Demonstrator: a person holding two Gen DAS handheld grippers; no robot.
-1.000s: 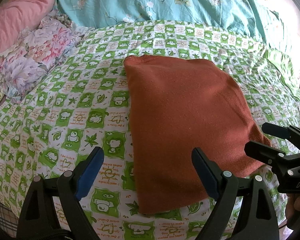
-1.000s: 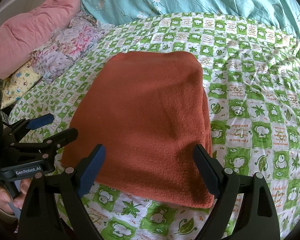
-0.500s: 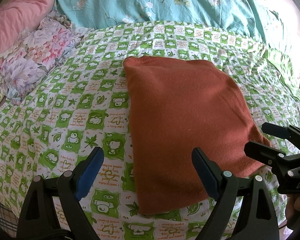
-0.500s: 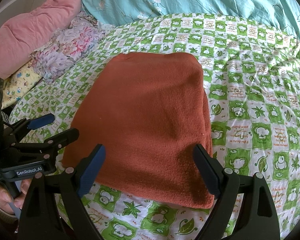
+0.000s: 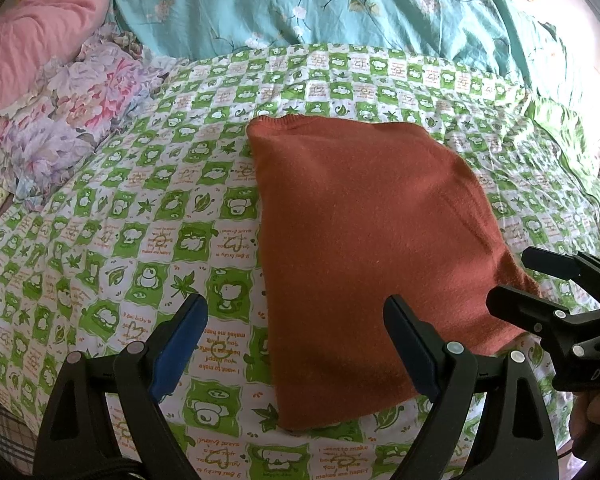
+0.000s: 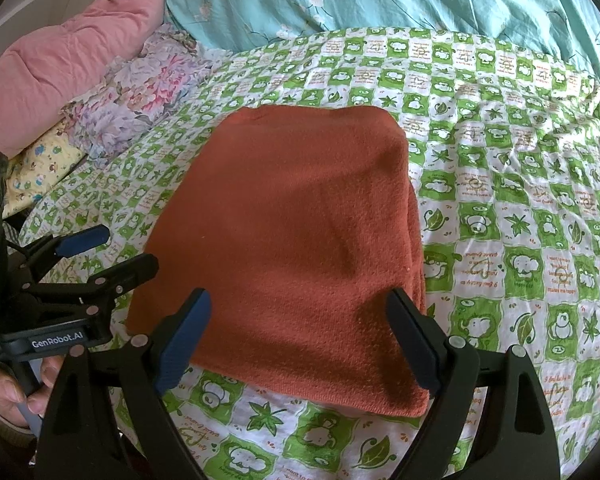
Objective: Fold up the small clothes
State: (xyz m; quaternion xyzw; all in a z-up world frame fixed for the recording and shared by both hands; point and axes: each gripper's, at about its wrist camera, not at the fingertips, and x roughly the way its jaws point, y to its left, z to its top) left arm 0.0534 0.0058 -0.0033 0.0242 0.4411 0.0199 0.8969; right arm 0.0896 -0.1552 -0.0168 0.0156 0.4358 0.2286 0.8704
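Observation:
A rust-orange knit garment (image 5: 364, 248) lies folded into a flat rectangle on the green-and-white checked bedsheet (image 5: 148, 216). It also shows in the right wrist view (image 6: 292, 248). My left gripper (image 5: 296, 320) is open and empty, held above the garment's near left corner. My right gripper (image 6: 298, 316) is open and empty, held above the garment's near edge. Each gripper shows in the other's view: the right one (image 5: 528, 276) at the garment's near right corner, the left one (image 6: 116, 252) at its near left edge. Neither touches the cloth.
A floral pillow (image 5: 72, 120) and a pink quilt (image 5: 32, 36) lie at the left. A teal flowered duvet (image 5: 340, 4) is bunched along the back. A yellow patterned cloth (image 6: 40, 168) sits by the left bed edge. The checked sheet (image 6: 520, 200) stretches to the right.
Both grippers have drifted very slightly; the garment sits a touch lower in both views. Nothing was taken hold of or let go.

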